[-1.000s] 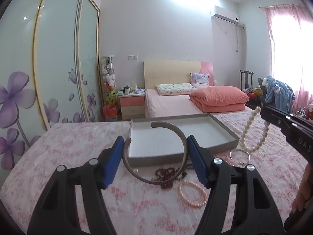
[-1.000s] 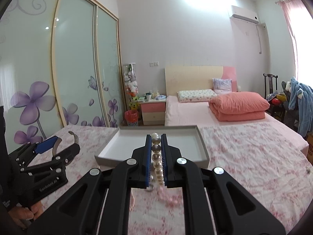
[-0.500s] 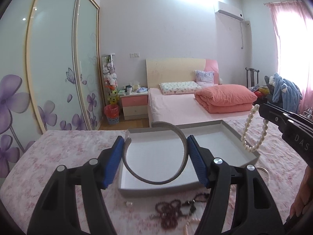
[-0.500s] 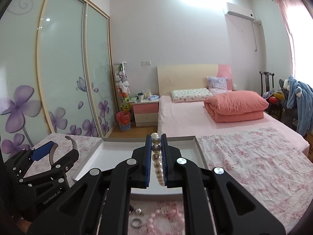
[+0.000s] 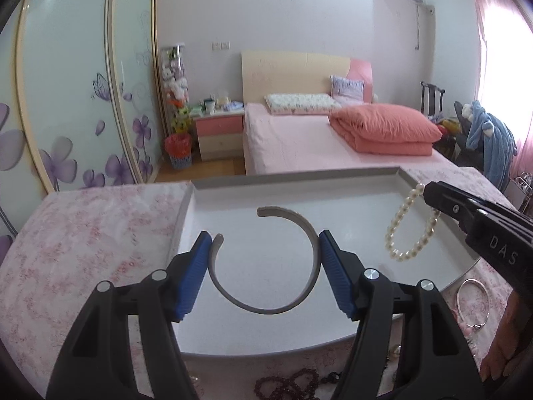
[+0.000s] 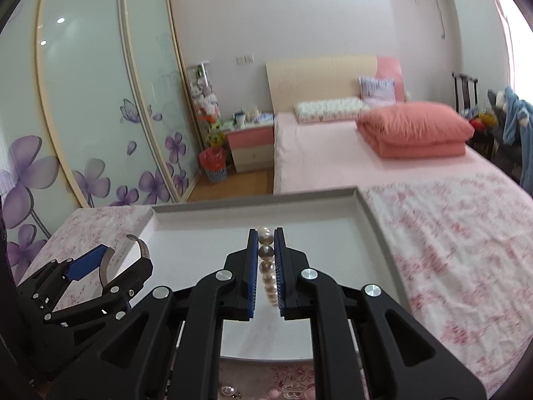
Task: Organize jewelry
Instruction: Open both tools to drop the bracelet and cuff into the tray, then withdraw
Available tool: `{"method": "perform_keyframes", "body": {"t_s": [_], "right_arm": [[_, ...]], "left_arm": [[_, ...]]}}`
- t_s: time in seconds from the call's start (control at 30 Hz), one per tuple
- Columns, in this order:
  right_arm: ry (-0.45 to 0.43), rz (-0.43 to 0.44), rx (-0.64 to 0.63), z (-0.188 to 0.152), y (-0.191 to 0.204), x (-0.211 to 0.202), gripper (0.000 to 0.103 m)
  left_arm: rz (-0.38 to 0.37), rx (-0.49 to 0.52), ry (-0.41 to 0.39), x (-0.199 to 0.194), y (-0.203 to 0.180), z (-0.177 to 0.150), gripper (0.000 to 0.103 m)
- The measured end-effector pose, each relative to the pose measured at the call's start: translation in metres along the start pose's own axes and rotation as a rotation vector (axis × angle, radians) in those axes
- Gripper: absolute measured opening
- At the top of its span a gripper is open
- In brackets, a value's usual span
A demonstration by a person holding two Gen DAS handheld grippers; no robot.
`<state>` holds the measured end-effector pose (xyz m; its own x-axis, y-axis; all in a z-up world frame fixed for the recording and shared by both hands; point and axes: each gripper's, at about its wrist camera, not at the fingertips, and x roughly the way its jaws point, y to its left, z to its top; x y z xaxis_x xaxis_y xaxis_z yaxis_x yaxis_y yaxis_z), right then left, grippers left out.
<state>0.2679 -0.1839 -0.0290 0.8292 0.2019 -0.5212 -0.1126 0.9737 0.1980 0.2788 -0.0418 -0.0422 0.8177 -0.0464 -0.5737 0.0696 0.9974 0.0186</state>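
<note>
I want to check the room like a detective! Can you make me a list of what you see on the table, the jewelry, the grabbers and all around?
Surface: table under a pink floral cloth.
Job's things: grey tray; grey open bangle and pearl bracelet, both held above it.
Clutter: silver ring bangle and dark bead bracelet on the cloth beside the tray.
Grippers: left gripper fingers shut on the bangle; right gripper shut on the pearls.
Cables: nothing seen.
Surroundings: bed, flowered wardrobe doors, nightstand.
</note>
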Motion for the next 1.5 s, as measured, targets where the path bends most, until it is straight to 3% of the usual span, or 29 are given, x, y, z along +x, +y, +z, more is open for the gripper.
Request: {"method": "perform_keyframes", "body": {"t_s": [0.3, 0.37, 0.4, 0.83, 1.1, 1.27, 1.5], "right_arm": [[0.043, -0.011, 0.026, 0.001, -0.004, 0.011, 0.014], [0.042, -0.014, 0.039, 0.001, -0.008, 0.009, 0.03], [0.039, -0.017, 0.044, 0.001, -0.01, 0.007, 0.033], [0.019, -0.041, 0.069, -0.001, -0.027, -0.019, 0.033], [0.041, -0.045, 0.055, -0.017, -0.04, -0.051, 0.033], [0.103, -0.063, 0.075, -0.039, -0.059, -0.068, 0.033], [0.256, -0.042, 0.112, -0.074, -0.07, -0.072, 0.033]], "left_arm": [[-0.001, -0.014, 0.046, 0.025, 0.005, 0.001, 0.065], [-0.005, -0.022, 0.046, 0.026, 0.008, 0.0, 0.066], [-0.006, -0.023, 0.045, 0.025, 0.009, 0.0, 0.069], [0.034, -0.05, 0.009, -0.006, 0.025, 0.001, 0.07], [0.041, -0.056, 0.007, -0.047, 0.044, -0.021, 0.074], [0.043, -0.074, 0.032, -0.074, 0.06, -0.047, 0.076], [0.038, -0.082, 0.091, -0.091, 0.076, -0.079, 0.077]]}}
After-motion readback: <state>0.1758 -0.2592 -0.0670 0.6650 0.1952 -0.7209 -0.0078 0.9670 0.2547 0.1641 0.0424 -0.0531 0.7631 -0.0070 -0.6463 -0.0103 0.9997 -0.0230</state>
